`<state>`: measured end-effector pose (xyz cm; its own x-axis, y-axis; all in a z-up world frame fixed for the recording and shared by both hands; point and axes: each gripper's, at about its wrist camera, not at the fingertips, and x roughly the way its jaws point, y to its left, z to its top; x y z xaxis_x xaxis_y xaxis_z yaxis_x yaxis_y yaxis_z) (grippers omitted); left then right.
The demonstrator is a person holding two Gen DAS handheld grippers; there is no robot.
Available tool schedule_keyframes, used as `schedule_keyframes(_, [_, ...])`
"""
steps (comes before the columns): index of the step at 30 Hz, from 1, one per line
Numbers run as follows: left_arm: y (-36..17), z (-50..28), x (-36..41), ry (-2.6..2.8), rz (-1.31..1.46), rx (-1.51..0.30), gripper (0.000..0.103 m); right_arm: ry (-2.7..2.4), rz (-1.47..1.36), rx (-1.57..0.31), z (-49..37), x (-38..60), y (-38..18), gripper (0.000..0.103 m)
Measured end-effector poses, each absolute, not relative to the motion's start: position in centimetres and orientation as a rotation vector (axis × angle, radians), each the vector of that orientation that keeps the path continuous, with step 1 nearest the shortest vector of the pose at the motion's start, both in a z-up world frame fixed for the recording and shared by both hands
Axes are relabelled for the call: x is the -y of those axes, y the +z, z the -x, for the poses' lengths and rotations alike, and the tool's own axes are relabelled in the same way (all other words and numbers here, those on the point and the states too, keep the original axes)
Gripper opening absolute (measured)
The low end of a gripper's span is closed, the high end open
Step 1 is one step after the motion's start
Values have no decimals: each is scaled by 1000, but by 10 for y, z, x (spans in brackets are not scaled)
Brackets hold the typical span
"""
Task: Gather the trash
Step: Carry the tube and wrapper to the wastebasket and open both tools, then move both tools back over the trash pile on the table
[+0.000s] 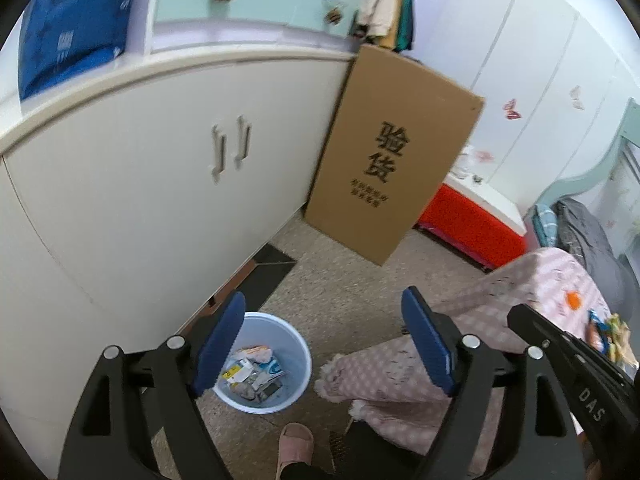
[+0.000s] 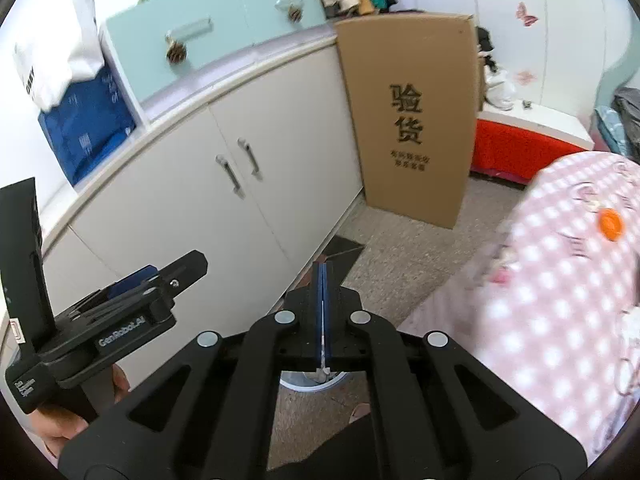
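A light blue bin point(image 1: 298, 354) stands on the floor by the white cabinet, holding several wrappers point(image 1: 256, 372). My left gripper point(image 1: 324, 344) is open and empty, held above the bin. My right gripper point(image 2: 323, 280) is shut, with a thin white scrap point(image 2: 323, 372) showing at the base of its pads; I cannot tell if it is pinched. The bin's rim point(image 2: 308, 386) shows just below it. An orange cap point(image 1: 574, 300) and colourful wrappers point(image 1: 608, 332) lie on the pink checked bedspread; the cap also shows in the right wrist view point(image 2: 610, 224).
A white cabinet point(image 1: 140, 184) runs along the left. A tall cardboard box point(image 1: 394, 152) leans at its end, with a red and white chest point(image 1: 476, 220) behind. The bed point(image 2: 560, 288) is on the right. A pink slipper point(image 1: 294, 446) is on the floor near the bin.
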<state>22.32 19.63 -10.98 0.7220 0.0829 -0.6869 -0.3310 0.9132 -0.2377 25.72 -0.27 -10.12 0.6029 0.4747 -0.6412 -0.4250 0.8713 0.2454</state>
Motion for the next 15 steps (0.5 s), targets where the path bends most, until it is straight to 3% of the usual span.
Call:
schedule_keyframes(9, [-67,-213,-93,73,246,-690,83,373,-153,-698,-232,117,-76,2])
schedule_keyframes(10, [-64,-213,-77,49,224,-689,83,352,-159,-692,-231,128,-75,17])
schedule_keyframes(11, [-62,-213,-63,29,207,-691,83,319,-170,-677,-228,145,-73,53])
schedule_keyframes(12, [-60,-214,-50,8,195,-693,83,278,-184,-640,-221,167,-69,63])
schedule_keyframes(15, [-56,-217,-7,-70,153,-699,83,199,-183,-597,-209,214,-63,63])
